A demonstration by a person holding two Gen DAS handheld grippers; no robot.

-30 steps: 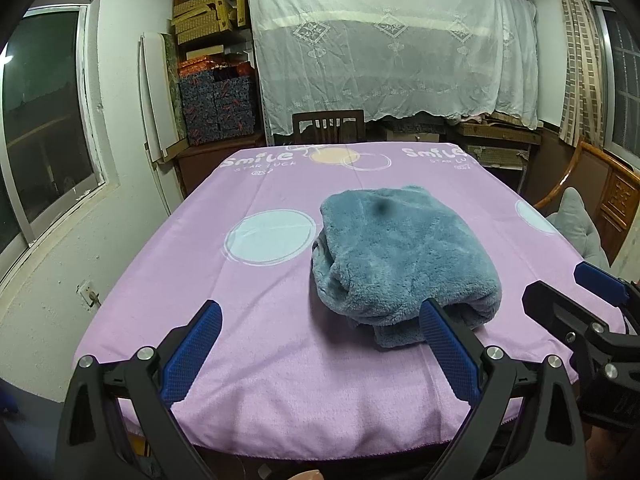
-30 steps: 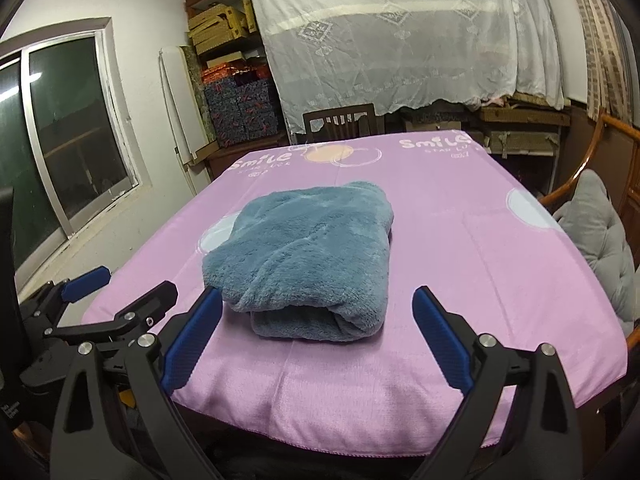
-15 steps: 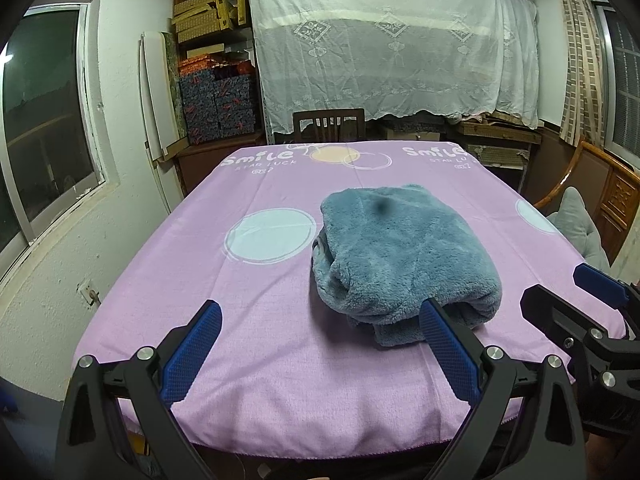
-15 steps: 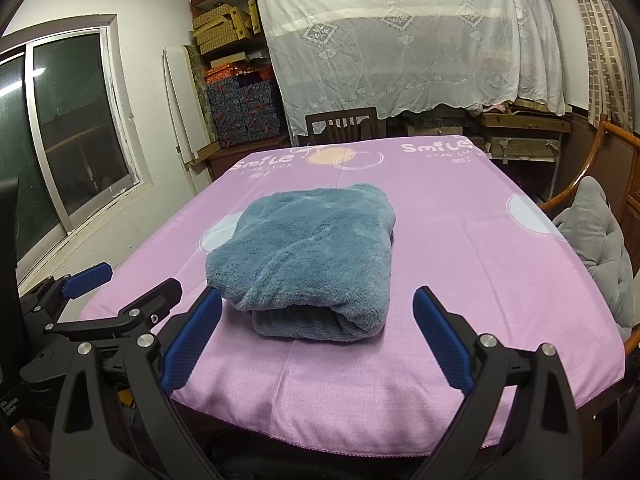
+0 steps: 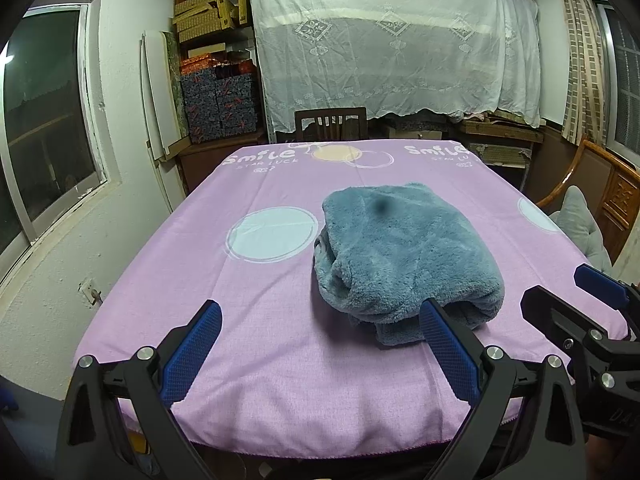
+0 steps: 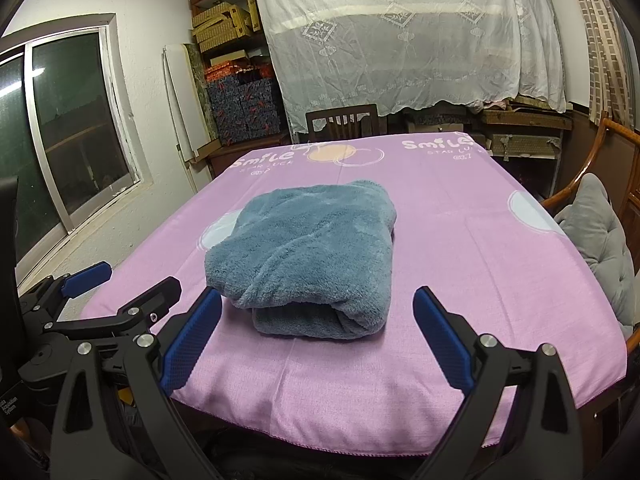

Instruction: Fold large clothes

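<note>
A fluffy blue-grey garment (image 5: 400,256) lies folded into a thick bundle on the table with the pink cloth (image 5: 260,300). It also shows in the right wrist view (image 6: 312,256). My left gripper (image 5: 320,348) is open and empty, held at the table's near edge, left of the bundle's front. My right gripper (image 6: 316,340) is open and empty, in front of the bundle's near end. Each gripper shows in the other's view: the right one (image 5: 580,300) at the right edge, the left one (image 6: 120,284) at the left edge. Neither touches the garment.
A wooden chair (image 5: 331,123) stands at the table's far end, before shelves under a white lace sheet (image 5: 392,40). Stacked boxes (image 5: 220,96) stand at the back left. A window (image 5: 40,120) is on the left wall. A wooden chair with grey cushion (image 6: 600,232) stands at the right.
Both grippers have drawn back slightly from the bundle and stay open. The garment has not moved.
</note>
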